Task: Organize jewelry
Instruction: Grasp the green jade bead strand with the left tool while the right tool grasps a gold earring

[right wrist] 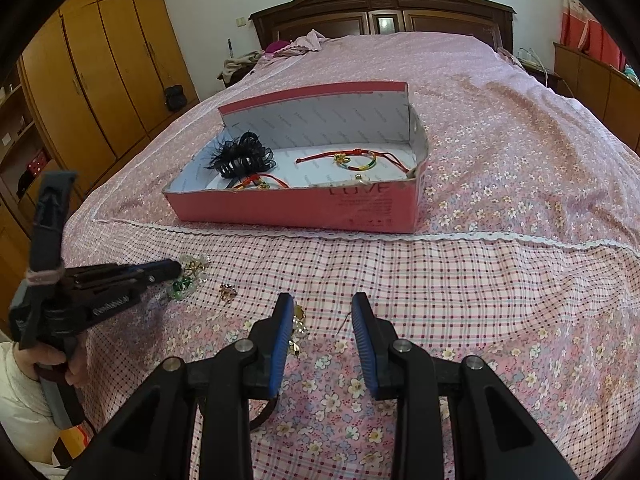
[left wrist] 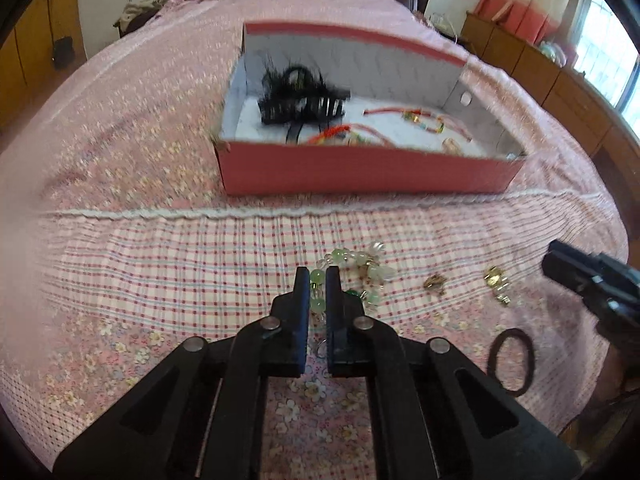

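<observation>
A: Left gripper (left wrist: 318, 280) state?
B: Narrowed to a slit, green beads of the bead bracelet (left wrist: 356, 276) pinched between the 2 fingers. Rest of bracelet spread just right of the tips, on the checked bedspread (left wrist: 160, 264).
A: Right gripper (right wrist: 322, 308)?
B: Spread wide, gripping nothing. Gold earrings (right wrist: 298, 326) on the cloth just beside the left finger, partly hidden behind it. Another gold piece (right wrist: 227, 292) farther left, apart from both claws. Black hair tie (left wrist: 512, 360) near the bed edge.
A: Container?
B: Pink box (right wrist: 304, 210), lid flap up, beyond the lace seam, well apart from both claws. Inside: black feathered hair clip (right wrist: 242, 160) at left, red cord bracelet (right wrist: 352, 160) at right, another orange-red cord piece (left wrist: 340, 136) against the front wall.
</observation>
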`<state>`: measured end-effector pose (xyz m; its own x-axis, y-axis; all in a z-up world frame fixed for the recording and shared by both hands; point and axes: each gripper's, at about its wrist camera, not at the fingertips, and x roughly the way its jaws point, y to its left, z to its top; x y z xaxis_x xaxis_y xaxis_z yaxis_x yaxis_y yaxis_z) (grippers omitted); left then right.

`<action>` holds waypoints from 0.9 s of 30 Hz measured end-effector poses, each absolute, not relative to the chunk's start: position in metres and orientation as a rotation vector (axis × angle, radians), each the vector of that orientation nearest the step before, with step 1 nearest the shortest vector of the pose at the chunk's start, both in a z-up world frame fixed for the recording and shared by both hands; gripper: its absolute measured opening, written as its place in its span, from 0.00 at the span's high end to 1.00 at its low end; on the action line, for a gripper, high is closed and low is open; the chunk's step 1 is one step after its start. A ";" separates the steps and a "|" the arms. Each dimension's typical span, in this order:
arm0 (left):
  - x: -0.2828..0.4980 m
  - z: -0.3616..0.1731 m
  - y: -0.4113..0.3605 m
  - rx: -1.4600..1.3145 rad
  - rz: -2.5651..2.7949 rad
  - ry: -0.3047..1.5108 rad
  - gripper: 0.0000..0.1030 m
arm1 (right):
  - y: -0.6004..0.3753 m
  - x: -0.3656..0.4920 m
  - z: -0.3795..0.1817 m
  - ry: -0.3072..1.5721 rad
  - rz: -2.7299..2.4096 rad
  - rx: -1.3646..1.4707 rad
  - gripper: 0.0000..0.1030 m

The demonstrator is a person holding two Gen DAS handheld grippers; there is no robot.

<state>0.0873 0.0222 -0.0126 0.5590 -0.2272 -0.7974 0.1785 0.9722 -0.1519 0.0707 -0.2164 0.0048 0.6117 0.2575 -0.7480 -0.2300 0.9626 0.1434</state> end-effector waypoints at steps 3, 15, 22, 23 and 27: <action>0.080 0.006 0.028 -0.071 -0.241 0.908 1.00 | -0.215 0.069 0.004 0.869 0.286 0.032 0.68; 0.073 0.044 0.028 -0.105 -0.253 0.809 1.00 | -0.204 0.071 -0.008 0.900 0.326 0.016 0.68; 0.072 0.045 0.029 -0.112 -0.249 0.803 1.00 | -0.199 0.077 -0.027 0.942 0.330 -0.008 0.68; 0.072 0.045 0.030 -0.114 -0.249 0.804 1.00 | -0.198 0.078 -0.030 0.947 0.331 -0.014 0.68; 0.072 0.045 0.030 -0.116 -0.247 0.802 1.00 | -0.196 0.078 -0.034 0.944 0.328 -0.046 0.89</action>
